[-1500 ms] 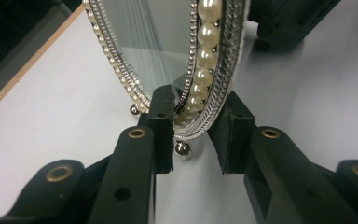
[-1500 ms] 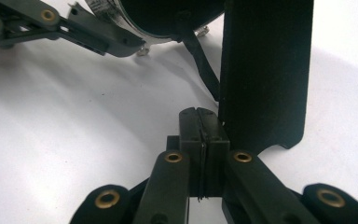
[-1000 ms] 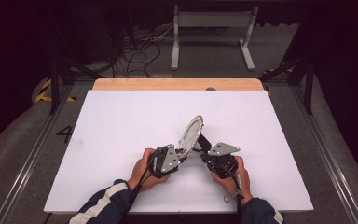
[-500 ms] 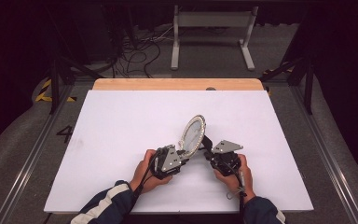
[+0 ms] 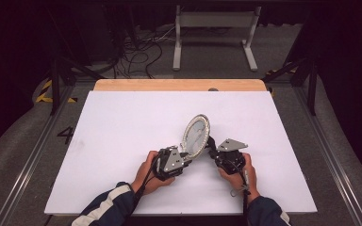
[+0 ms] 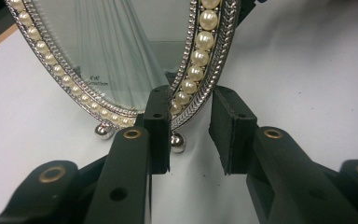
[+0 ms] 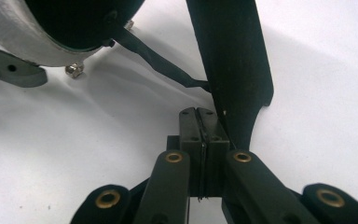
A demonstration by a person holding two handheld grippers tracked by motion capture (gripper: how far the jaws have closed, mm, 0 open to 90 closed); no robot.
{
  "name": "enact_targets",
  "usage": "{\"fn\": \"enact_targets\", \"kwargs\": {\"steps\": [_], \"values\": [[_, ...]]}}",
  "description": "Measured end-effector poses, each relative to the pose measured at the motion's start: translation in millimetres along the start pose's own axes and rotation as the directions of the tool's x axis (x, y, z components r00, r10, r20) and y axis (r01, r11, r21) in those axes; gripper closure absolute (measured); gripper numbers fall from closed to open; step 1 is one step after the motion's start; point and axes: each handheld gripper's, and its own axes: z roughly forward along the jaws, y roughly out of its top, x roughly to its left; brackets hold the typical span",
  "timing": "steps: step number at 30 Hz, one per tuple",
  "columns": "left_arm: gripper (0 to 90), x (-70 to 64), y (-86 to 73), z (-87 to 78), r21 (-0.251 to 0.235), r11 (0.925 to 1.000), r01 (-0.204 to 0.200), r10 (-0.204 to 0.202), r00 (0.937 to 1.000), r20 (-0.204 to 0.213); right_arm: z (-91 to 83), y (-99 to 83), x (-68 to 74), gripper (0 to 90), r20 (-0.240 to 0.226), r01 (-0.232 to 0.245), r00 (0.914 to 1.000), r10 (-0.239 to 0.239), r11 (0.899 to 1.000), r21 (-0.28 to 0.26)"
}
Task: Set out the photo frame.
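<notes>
An oval picture frame (image 5: 197,134) with a pearl and silver rim stands tilted on the white table (image 5: 122,122). In the left gripper view its glass (image 6: 121,56) and small ball feet are close up. My left gripper (image 5: 185,157) (image 6: 191,112) is open at the frame's lower rim, with the pearl edge just beyond the gap between its jaws. My right gripper (image 5: 212,143) (image 7: 200,116) is shut behind the frame, its tips against the black easel leg (image 7: 233,56). A thin black strap (image 7: 158,63) runs from the frame's dark back (image 7: 74,18) to that leg.
A wooden strip (image 5: 179,84) borders the table's far edge. Beyond it, a metal stand (image 5: 214,28) and loose cables (image 5: 136,52) sit on the dark floor. Metal rails run along both sides of the table.
My right gripper has edged slightly to the right. The frame and the left gripper hold about the same place.
</notes>
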Motion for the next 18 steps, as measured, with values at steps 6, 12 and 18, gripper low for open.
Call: {"fn": "enact_targets", "kwargs": {"steps": [6,12,18], "values": [[68.6,-0.9,0.2,1.2,0.006,1.0000,-0.005,0.005,1.0000,0.008,1.3,0.3,-2.8,90.0,0.011,-0.006,0.9999,0.006,1.000,0.000],[66.9,-1.6,0.4,2.3,0.013,0.9998,-0.013,0.012,0.9996,0.025,3.7,0.3,-5.9,90.0,0.021,-0.010,0.9997,0.010,1.000,0.002],[62.3,2.0,-0.4,-2.1,0.018,0.9998,-0.009,0.009,0.9994,0.035,6.2,0.2,-8.8,89.0,0.041,-0.015,0.9990,0.015,1.000,-0.006]]}}
